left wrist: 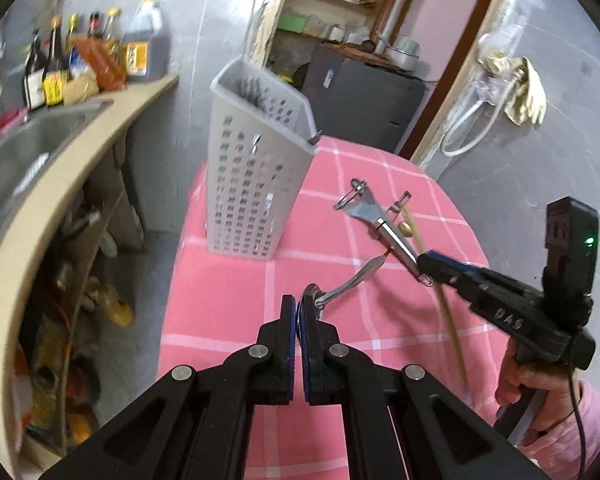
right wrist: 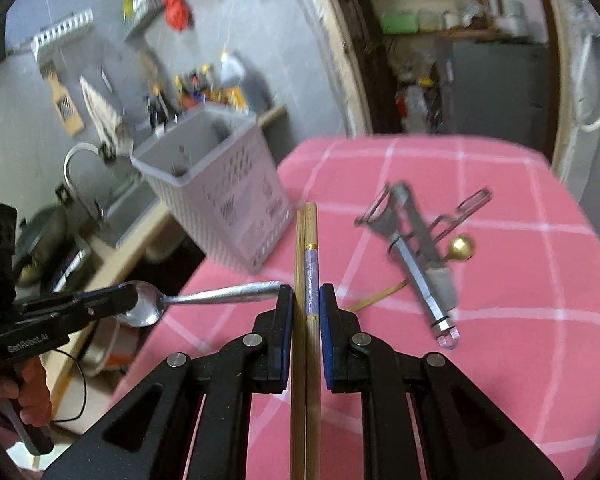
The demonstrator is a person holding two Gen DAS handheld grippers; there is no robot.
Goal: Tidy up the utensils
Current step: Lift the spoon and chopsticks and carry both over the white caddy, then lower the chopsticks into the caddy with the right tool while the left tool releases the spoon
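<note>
My left gripper is shut on the bowl of a metal spoon, whose handle points right above the pink checked table. It also shows in the right wrist view, holding the spoon. My right gripper is shut on a pair of wooden chopsticks that point forward. In the left wrist view the right gripper is right of the spoon. A grey perforated utensil basket stands upright at the table's far left edge. A metal peeler lies on the cloth.
A small gold ball-ended utensil and a clear clip lie by the peeler. A beige counter with a steel sink and sauce bottles runs along the left. A doorway with shelves is behind the table.
</note>
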